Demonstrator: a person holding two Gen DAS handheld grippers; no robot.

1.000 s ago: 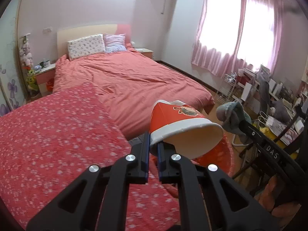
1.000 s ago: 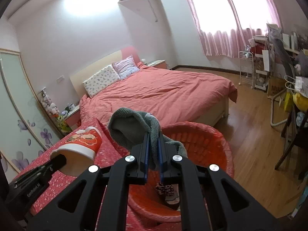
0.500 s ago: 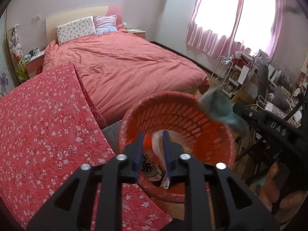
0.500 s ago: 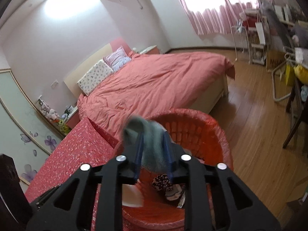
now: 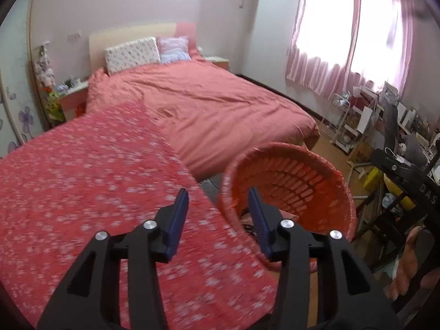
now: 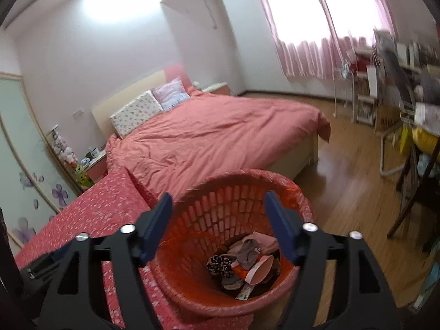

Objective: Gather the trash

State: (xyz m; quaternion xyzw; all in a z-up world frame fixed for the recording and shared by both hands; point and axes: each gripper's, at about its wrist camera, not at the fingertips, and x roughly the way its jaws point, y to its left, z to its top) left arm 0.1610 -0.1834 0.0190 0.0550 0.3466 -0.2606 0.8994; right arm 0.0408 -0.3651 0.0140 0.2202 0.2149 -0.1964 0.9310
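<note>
An orange slatted basket [image 6: 220, 211] stands by the edge of a red flowered cover [image 6: 110, 206]. In its bottom lie a paper cup [image 6: 260, 271], a grey sock [image 6: 247, 253], a dark patterned cloth [image 6: 220, 264] and other scraps. My right gripper [image 6: 218, 200] hangs over the basket, its jaws opening, nothing between them. My left gripper [image 5: 218, 196] is over the cover's edge by the basket [image 5: 297, 181], its jaws opening and empty. The right gripper's body [image 5: 407, 181] shows at the right of the left wrist view.
A large bed with a salmon duvet [image 5: 214, 110] lies behind the basket. Wooden floor [image 6: 352, 192] spreads to the right. A cluttered desk and racks [image 5: 385, 126] stand under the pink curtains [image 5: 343, 33]. A hand [image 5: 409, 261] shows at lower right.
The left gripper let go of the red paper cup and the right one let go of the grey sock; both now lie in the basket. Both pairs of jaws have spread apart.
</note>
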